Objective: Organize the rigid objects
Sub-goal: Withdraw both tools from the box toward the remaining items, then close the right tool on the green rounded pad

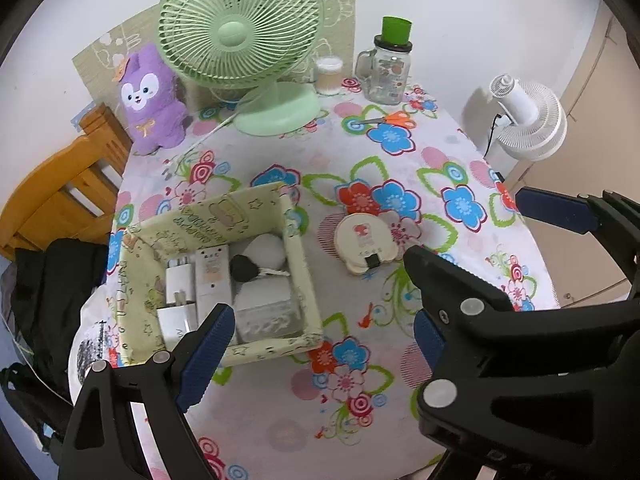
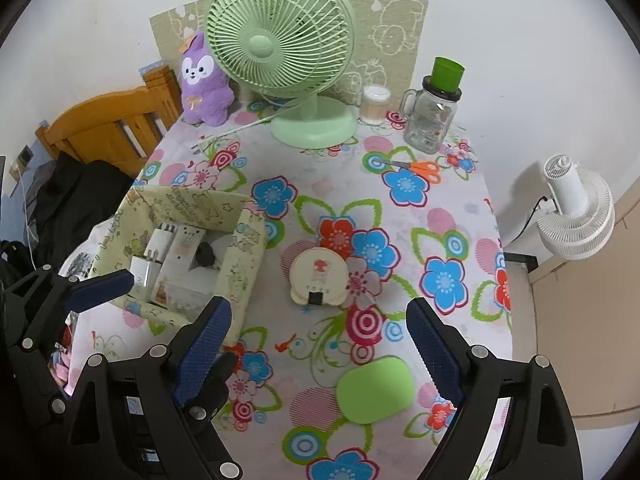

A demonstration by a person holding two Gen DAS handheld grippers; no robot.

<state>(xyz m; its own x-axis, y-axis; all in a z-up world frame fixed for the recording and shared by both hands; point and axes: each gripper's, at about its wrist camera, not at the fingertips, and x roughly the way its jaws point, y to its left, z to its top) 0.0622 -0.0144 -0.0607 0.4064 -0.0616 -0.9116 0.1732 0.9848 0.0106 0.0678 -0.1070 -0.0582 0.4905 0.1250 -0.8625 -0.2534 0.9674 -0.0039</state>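
A pale yellow fabric box on the floral table holds white chargers, a white case, a black brush and a clear box. A round cream compact lies right of the box. A green oval case lies near the front edge. My left gripper is open and empty above the box's near corner. My right gripper is open and empty, between the compact and the green case. The right gripper's fingers also show in the left wrist view.
At the back stand a green desk fan, a purple plush, a cotton swab jar, and a glass mug jar with a green cup. Orange scissors lie nearby. A white fan and a wooden chair flank the table.
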